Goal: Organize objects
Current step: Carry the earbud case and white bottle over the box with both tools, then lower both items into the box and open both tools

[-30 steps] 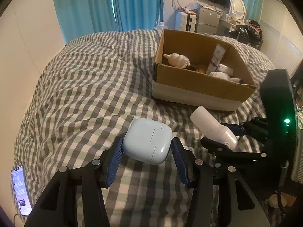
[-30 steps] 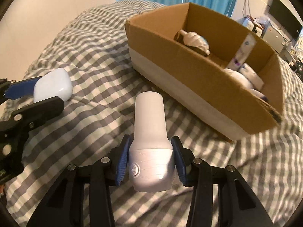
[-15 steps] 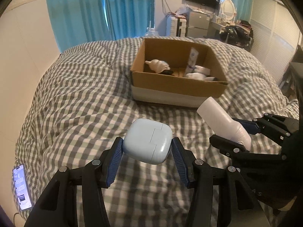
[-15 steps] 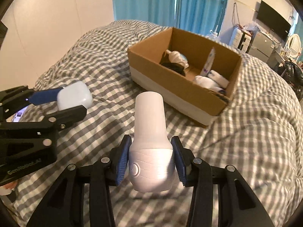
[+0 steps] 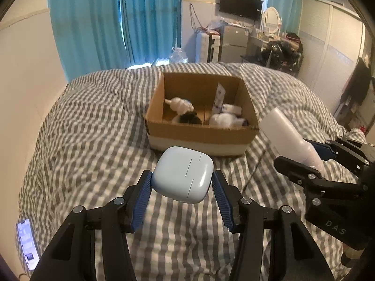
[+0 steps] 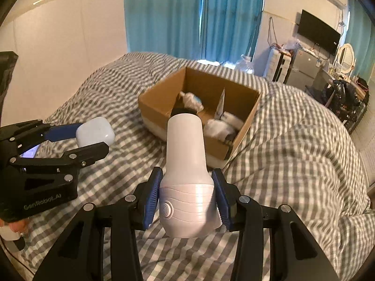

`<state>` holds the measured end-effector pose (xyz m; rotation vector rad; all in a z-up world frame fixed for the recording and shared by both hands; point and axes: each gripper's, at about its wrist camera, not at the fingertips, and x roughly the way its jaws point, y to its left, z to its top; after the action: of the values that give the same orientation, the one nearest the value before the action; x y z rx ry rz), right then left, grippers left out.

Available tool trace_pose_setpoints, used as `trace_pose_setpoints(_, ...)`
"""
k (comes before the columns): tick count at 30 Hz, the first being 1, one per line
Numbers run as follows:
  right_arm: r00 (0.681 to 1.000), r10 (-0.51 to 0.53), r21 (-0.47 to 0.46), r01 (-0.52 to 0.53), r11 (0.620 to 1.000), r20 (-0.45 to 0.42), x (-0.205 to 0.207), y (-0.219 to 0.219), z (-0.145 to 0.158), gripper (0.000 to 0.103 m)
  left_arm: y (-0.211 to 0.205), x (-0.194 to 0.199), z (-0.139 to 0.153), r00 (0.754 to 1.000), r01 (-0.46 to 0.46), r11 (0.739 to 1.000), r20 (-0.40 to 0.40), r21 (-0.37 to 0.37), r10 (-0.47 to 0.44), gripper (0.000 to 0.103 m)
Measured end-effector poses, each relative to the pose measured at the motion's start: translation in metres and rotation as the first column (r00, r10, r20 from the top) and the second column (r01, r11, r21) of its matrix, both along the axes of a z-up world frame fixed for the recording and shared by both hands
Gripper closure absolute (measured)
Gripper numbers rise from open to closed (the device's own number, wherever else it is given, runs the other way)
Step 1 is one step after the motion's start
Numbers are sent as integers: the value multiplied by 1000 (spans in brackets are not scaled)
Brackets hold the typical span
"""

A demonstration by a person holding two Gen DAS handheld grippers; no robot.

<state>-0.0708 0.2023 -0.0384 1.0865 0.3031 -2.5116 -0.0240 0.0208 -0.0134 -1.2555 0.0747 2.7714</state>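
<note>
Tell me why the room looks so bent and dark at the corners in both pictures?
Left wrist view: fisheye lens bows the walls and curtains, black corners; the cardboard box stays sharp. Right wrist view: same curving, soft blur on the checked bedcover.

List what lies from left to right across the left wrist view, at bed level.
phone → pale blue case in the left gripper → white bottle in the right gripper.
</note>
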Motion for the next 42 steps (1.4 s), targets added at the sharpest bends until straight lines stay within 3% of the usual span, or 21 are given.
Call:
trace_pose_setpoints(8, 999, -18, -10, 17, 1000, -47, -38, -3, 25, 60, -5, -51, 31, 997, -12, 1000, -76, -21, 11, 50)
trace_pose_setpoints(17, 998, -24, 7, 25, 1000, -60, -98, -13, 35, 60, -3, -116, 34, 992, -3, 999, -125, -45, -2, 50)
trace_pose_setpoints(27, 998, -57, 18, 57, 998, 3, -187, -16, 4, 60, 8, -191, -3, 997, 33, 999, -74, -27, -35, 50)
trace_pose_setpoints(36, 998, -57, 56, 55, 997, 38, -231, -16, -30, 60, 23, -224, -43, 997, 75, 997, -13, -16, -75, 50)
trace_pose_setpoints(42, 997, -57, 32, 56, 998, 50, -242, -10, -40, 60, 29, -232, -61, 994, 103, 995, 26, -11, -103, 50)
